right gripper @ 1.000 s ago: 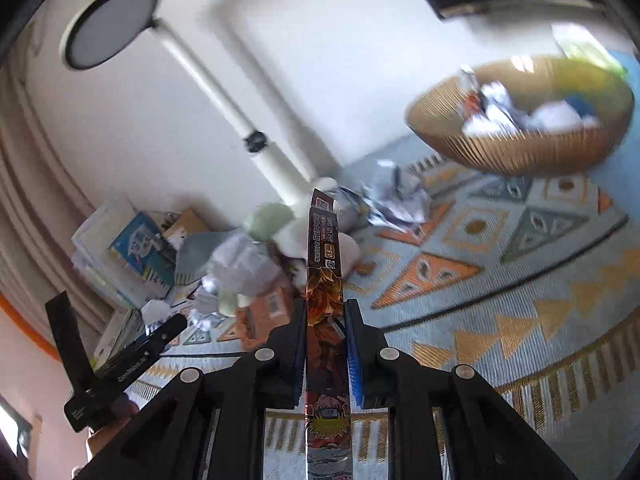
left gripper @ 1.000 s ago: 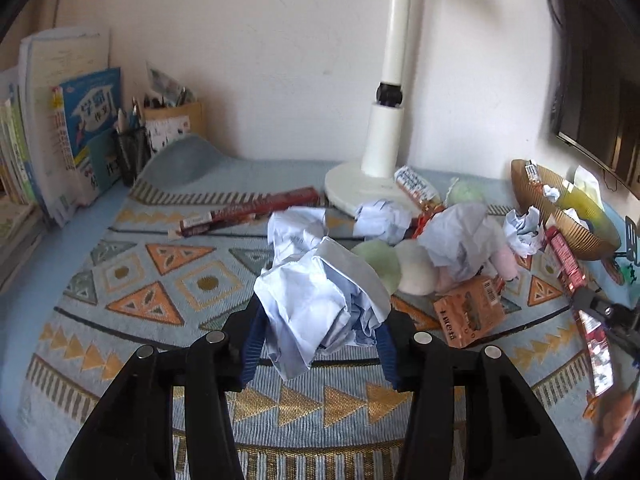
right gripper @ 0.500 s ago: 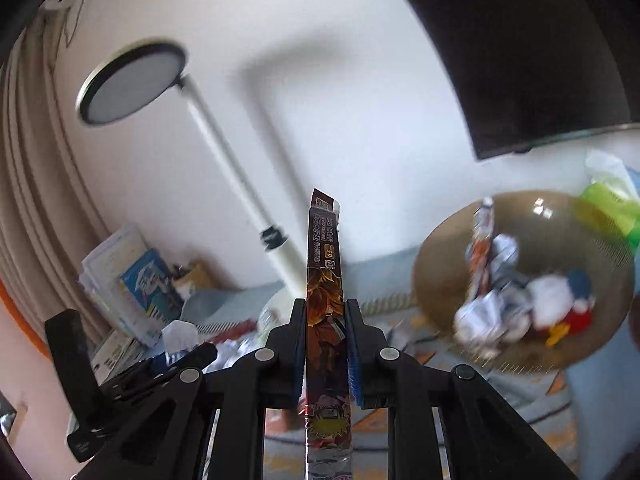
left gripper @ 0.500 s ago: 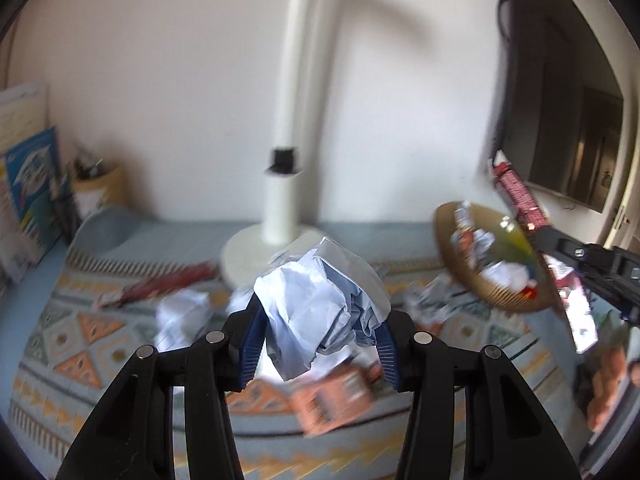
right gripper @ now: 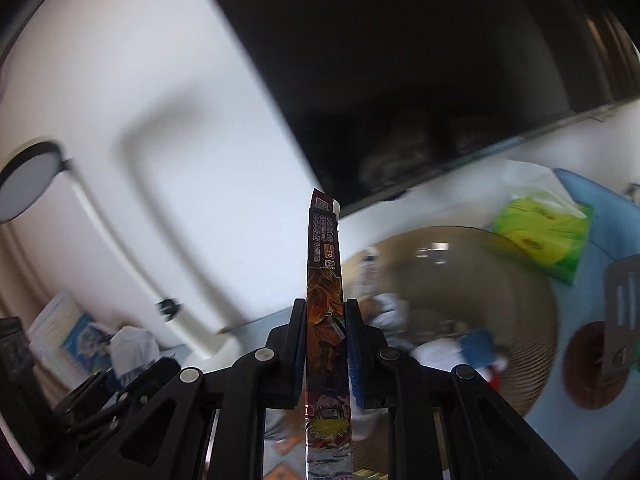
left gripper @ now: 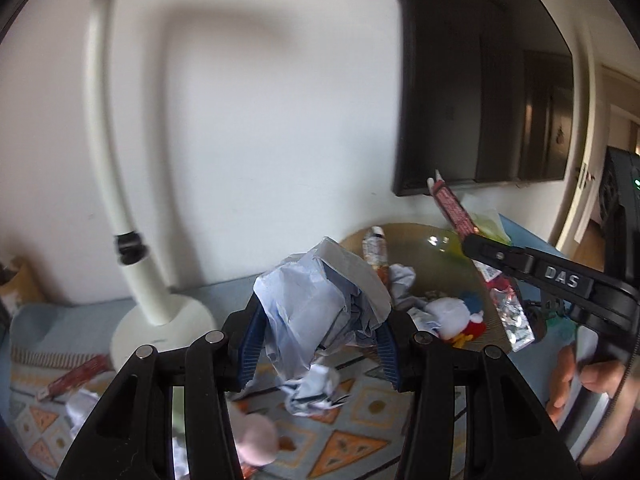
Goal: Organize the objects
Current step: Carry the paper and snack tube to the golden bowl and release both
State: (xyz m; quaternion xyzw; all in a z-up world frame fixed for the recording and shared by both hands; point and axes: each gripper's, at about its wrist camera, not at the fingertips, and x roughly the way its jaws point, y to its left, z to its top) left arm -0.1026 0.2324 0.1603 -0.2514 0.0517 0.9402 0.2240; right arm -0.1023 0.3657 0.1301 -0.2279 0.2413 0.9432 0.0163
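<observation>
A crumpled ball of pale blue-white paper (left gripper: 320, 300) was held clamped between the blue-padded fingers of the left gripper (left gripper: 318, 340), its jaws part-way apart and pressed to the paper's 2 sides; the ball was carried clear of the patterned blue, orange and gold cloth (left gripper: 352, 436) spread below it. A long, narrow red-and-orange printed cardboard box (right gripper: 326, 320) was pinched flat between the nearly closed jaws of the right gripper (right gripper: 326, 344), its far end raised well past the fingertips; the same box (left gripper: 460, 222) was seen from the left wrist view slanting over the rim of a round woven golden-brown basket (left gripper: 416, 236). Crumpled white paper scraps (left gripper: 402, 280), a small tube (left gripper: 374, 246) and a white, blue and red plush toy (left gripper: 456, 312) were seen lying inside the basket; a green tissue pack (right gripper: 544, 228) was seen just beyond it. A white lamp with a curved stem and round base (left gripper: 160, 320) stood on the cloth to the left, near the white wall; a dark wall-mounted screen (left gripper: 480, 80) hung above the basket. A second red box (left gripper: 72, 376), loose paper balls and a soft pink object (left gripper: 256, 440) lay blurred on the cloth beneath the left gripper; a person's fingers (left gripper: 564, 376) were visible at the right edge.
</observation>
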